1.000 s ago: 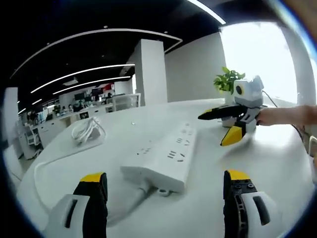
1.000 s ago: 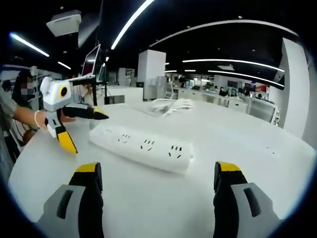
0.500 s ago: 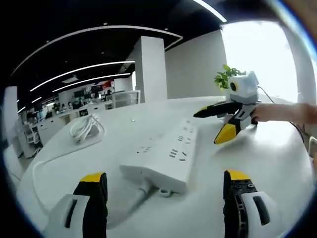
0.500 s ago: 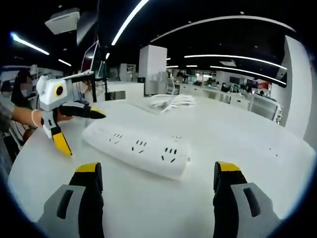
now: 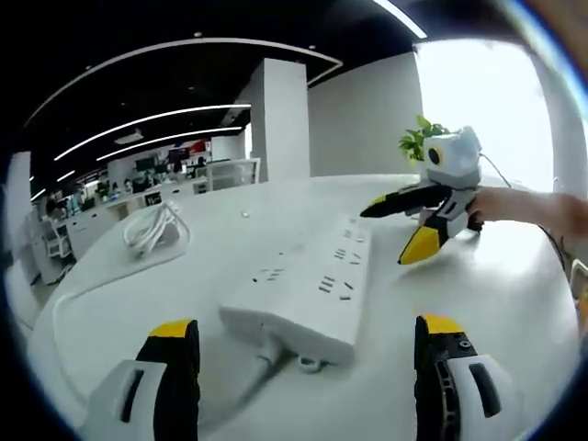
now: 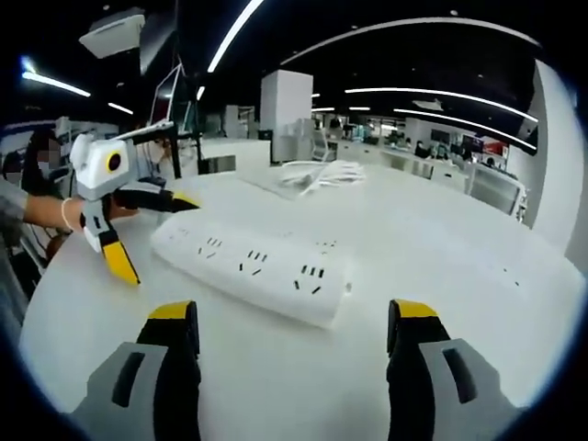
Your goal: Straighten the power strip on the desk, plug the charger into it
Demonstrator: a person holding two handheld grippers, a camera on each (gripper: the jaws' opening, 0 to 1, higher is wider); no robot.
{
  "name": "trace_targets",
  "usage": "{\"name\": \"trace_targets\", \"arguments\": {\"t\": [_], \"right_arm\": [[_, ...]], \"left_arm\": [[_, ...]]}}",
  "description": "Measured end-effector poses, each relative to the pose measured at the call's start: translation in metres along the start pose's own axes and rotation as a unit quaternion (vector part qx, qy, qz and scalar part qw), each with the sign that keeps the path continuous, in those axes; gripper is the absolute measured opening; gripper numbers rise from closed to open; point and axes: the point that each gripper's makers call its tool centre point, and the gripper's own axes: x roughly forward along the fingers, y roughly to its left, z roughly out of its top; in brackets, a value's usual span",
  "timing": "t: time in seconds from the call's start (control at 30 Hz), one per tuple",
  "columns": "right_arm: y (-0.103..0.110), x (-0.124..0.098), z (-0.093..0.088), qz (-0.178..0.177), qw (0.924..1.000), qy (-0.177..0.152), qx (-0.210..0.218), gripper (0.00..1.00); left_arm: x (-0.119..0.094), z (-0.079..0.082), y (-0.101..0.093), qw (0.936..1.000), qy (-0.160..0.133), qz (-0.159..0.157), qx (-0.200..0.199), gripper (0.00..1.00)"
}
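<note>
White plastic marks the power strip in the left gripper view, lying aslant on the pale surface with its cord end toward the camera and its cable curving off toward a coiled bundle, probably the charger with its lead, which sits well apart at the far side. The left tool hovers just short of the strip's near end, its yellow-tipped jaws spread wide and empty, one on each side of the cord exit. Beyond the strip's far end the right tool comes in with its jaws parted too, near the strip, though contact there is hard to judge; a potted plant stands behind it. In the right gripper view the same strip runs across the picture from the opposite end, sockets up, and the right tool's own jaws stand open with nothing between them, just short of the strip. The left tool appears at the strip's other end, held by a person's hand. To square the strip well, I would judge it best to press or nudge both ends together, one tool per end, turning it slowly so the cable does not drag it back, and only then go for the coiled bundle.
</note>
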Motion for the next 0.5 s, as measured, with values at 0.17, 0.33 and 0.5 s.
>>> {"name": "trace_targets", "arguments": {"t": [0.17,0.33,0.5], "right_arm": [[-0.001,0.002,0.004,0.000,1.0000,-0.003,0.006,0.82],[-0.001,0.007,0.002,0.005,0.9999,0.004,0.011,0.77],[0.008,0.014,-0.003,0.025,0.9994,0.018,0.014,0.73]], "left_arm": [[0.002,0.003,0.001,0.9999,0.004,-0.003,-0.012,0.99],[0.003,0.002,0.002,0.9998,0.013,-0.006,-0.011,0.93],[0.004,0.004,0.004,0.9999,0.011,-0.007,-0.009,0.88]]}}
